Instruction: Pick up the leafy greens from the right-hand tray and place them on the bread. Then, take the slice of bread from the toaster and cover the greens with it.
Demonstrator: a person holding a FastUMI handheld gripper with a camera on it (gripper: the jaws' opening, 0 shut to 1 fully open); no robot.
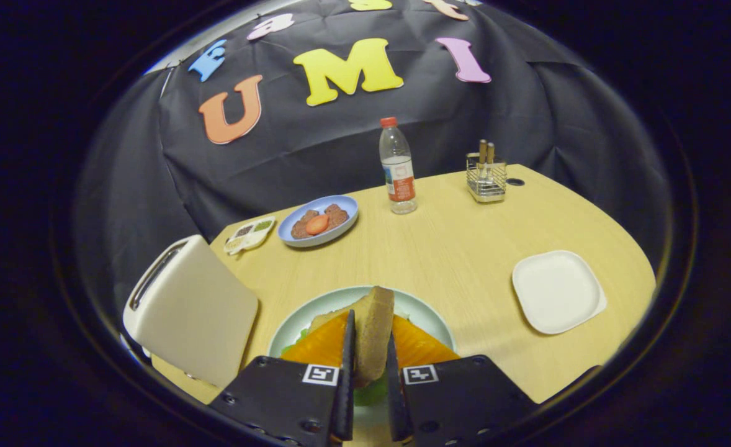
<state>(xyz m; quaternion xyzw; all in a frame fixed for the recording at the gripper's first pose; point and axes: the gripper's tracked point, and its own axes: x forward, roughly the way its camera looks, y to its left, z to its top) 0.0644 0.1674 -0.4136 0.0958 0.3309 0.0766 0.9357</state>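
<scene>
My gripper is shut on a slice of bread, which stands on edge between the two fingers. It hangs just above a round pale green plate. On that plate, under the fingers, lie leafy greens and another bread slice, mostly hidden. A white toaster stands left of the plate, its slot facing up. A white square tray sits to the right of the plate.
Farther back on the wooden table stand a blue plate with meat patties and a tomato slice, a small condiment dish, a water bottle and a wire holder with utensils.
</scene>
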